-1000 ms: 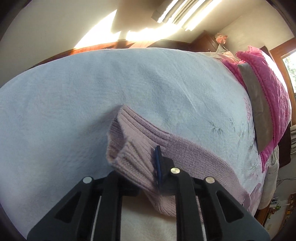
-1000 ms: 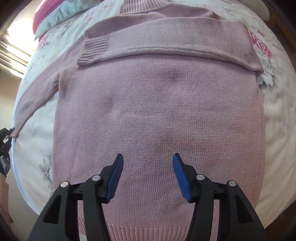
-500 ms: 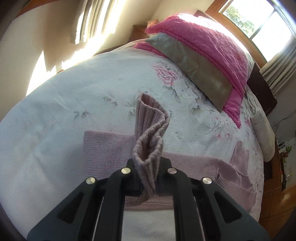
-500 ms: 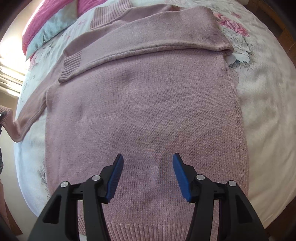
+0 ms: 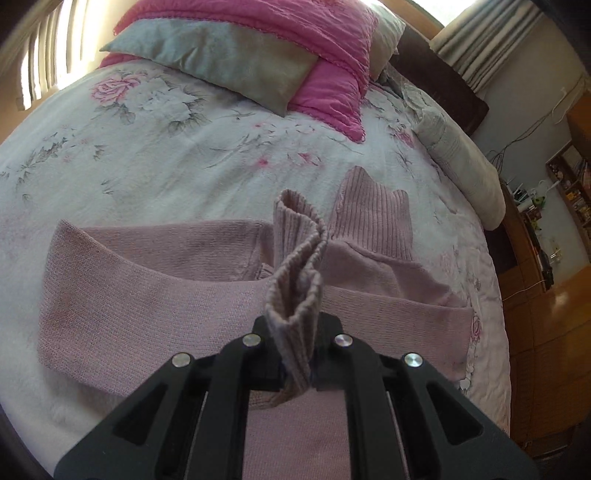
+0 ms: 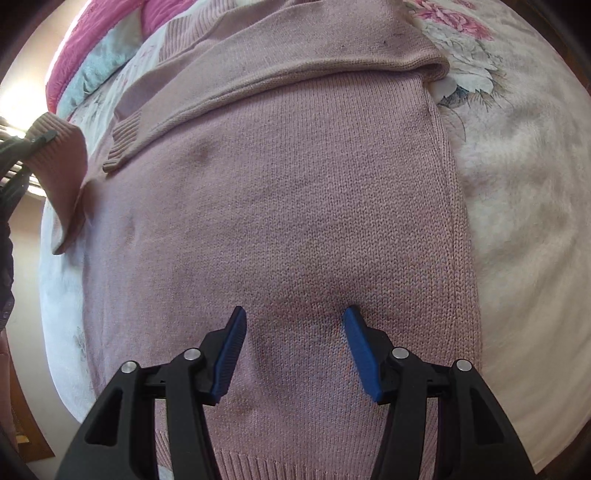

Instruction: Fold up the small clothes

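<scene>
Left gripper (image 5: 297, 354) is clamping the ribbed sleeve cuff (image 5: 295, 273), now carried in over the pink knit sweater (image 6: 288, 206) on the floral bedspread (image 5: 155, 147); second sleeve fold is nearly placed. Right gripper (image 6: 293, 332) is hovering wide, empty, over the body.

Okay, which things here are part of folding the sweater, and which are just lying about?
Part of the job:
- dusty pink knitted sweater
- its ribbed sleeve cuff, clamped in the left gripper
- right gripper, open over the sweater

Lying about:
- floral white bedspread
- bright pink quilted pillow
- grey-green cushion
</scene>
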`<state>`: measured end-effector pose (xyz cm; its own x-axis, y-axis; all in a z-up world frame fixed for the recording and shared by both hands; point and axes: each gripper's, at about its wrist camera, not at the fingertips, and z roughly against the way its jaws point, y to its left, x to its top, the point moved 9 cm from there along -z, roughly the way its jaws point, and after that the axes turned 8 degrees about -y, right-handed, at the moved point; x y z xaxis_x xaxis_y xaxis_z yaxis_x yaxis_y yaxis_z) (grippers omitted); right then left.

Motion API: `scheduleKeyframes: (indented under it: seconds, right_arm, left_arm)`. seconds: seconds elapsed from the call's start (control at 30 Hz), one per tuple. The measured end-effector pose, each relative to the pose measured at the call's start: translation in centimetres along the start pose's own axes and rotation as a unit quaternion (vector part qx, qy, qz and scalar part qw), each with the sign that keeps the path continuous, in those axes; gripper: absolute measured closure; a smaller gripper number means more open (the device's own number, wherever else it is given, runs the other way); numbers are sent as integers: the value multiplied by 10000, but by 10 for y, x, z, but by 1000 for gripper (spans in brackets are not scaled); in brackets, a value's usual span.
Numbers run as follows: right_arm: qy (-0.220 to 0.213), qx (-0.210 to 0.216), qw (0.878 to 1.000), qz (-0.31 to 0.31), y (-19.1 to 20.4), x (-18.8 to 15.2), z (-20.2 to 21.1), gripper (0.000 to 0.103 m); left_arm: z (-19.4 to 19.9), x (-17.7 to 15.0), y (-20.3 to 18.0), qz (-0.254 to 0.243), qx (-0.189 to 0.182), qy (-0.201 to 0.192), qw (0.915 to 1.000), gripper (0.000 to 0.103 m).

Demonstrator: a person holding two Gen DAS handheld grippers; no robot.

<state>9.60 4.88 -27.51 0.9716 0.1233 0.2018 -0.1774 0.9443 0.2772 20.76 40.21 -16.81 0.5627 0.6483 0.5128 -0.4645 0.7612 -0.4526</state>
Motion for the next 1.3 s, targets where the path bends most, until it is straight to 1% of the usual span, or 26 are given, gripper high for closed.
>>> scheduleKeyframes:
  seconds: [0.1,0.17,0.27,0.33,0.37,0.4,0.43,0.47,0.5,0.53,0.6,0.67,0.7,0.73,0.8,0.83,0.87,0.9,0.97,1.0,1.03,1.07,1.1,1.2,1.3]
  right_arm:
    - [-19,151,9999,-26,-1,0,1,47]
    - [-23,236,9997,-25,-3,0,3,47]
    - [-17,326,9995,-29,-5,-1,5,47]
    - [0,356,9994,5,-6,-2,6,47]
    - [13,362,9993,33,-6,0,4,47]
    - [21,366,9993,58,-6,0,4,47]
    - [28,368,9993,74,-4,0,3,47]
    - [36,369,9993,77,-4,0,2,47]
    - [47,365,9993,66,-2,0,1,47]
    - [64,360,9993,57,-4,5,0,47]
    - [72,319,9994,59,-1,10,0,47]
    - [45,267,9996,88,1,17,0,47]
    - [13,263,9996,92,4,23,2,47]
    - [-31,294,9995,89,8,28,3,47]
    - [-130,375,9992,110,19,46,5,47]
    - [-169,439,9988,127,27,56,6,47]
    - [-209,512,9984,146,36,66,6,47]
    - [-252,597,9978,171,46,77,5,47]
    - [-307,782,9962,228,70,98,2,47]
    - [-311,872,9954,262,82,109,-3,47]
    - [-290,953,9946,303,94,118,-8,47]
    - [-248,998,9941,346,104,127,-15,47]
    - [-193,997,9941,377,112,134,-22,47]
    - [31,1096,9932,392,132,145,-44,47]
    - [244,1061,9928,501,141,142,-59,48]
  left_arm:
    - [-22,-17,-30,-170,-51,178,9997,96]
    - [-40,-30,-42,-273,-22,338,9991,96]
    - [-72,-56,-45,-379,28,738,9966,94]
    - [-89,-78,-43,-430,13,1118,9928,92]
    - [-95,-88,-44,-478,-39,1302,9903,90]
    - [-96,-94,-45,-596,-85,1339,9892,86]
    - [-92,-97,-48,-764,-146,1283,9887,81]
    - [-88,-100,-53,-868,-316,1302,9872,72]
    - [-82,-102,-58,-880,-529,1361,9854,67]
    - [-74,-104,-61,-862,-773,1398,9834,65]
    - [-54,-105,-61,-848,-1135,1417,9797,56]
    - [-32,-100,-49,-878,-1229,1308,9798,54]
    - [-24,-95,-37,-886,-1173,1230,9815,54]
    - [-17,-89,-21,-880,-1001,1155,9843,53]
    - [-10,-72,18,-839,-488,975,9905,53]
    - [-9,-64,41,-840,-151,900,9923,53]
    - [-8,-55,64,-809,163,865,9928,55]
    - [-8,-49,84,-729,374,849,9930,55]
    - [-7,-42,117,-613,672,824,9924,55]
    - [-10,-43,130,-549,795,883,9914,55]
    - [-15,-44,139,-420,793,1042,9905,55]
    - [-19,-47,147,-237,702,1179,9903,55]
    - [-23,-50,153,-86,644,1216,9905,55]
    - [-22,-47,152,-48,627,1154,9913,56]
    - [-10,-43,143,-111,534,960,9939,55]
